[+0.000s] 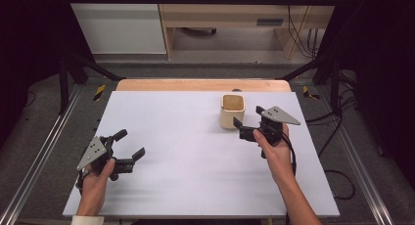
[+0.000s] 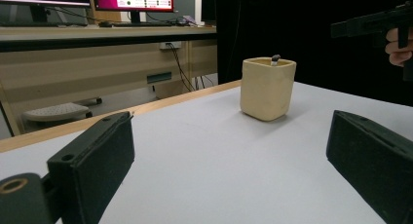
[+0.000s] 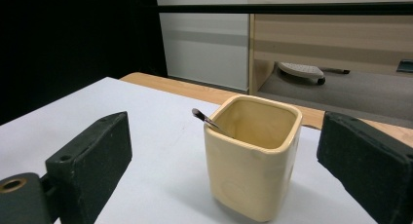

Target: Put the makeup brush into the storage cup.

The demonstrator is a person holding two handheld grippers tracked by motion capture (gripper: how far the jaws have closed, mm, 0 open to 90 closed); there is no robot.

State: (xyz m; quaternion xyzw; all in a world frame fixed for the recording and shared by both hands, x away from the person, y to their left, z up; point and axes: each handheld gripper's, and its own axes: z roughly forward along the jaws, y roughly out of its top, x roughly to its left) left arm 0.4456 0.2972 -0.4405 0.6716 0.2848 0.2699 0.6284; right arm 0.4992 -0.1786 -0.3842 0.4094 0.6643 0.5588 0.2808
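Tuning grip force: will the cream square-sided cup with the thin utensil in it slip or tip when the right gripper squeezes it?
The cream square-sided cup looks glazed and smooth, so probably somewhat slippery. Its flat sides should suit the right gripper, whose jaws stand open on either side of it. It is taller than wide, so a high push could tip it. The thin utensil leans loose and may rattle.

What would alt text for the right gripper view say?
A cream square cup stands on a white table, framed by the open black jaws of the right gripper. A thin dark utensil handle leans on its rim.
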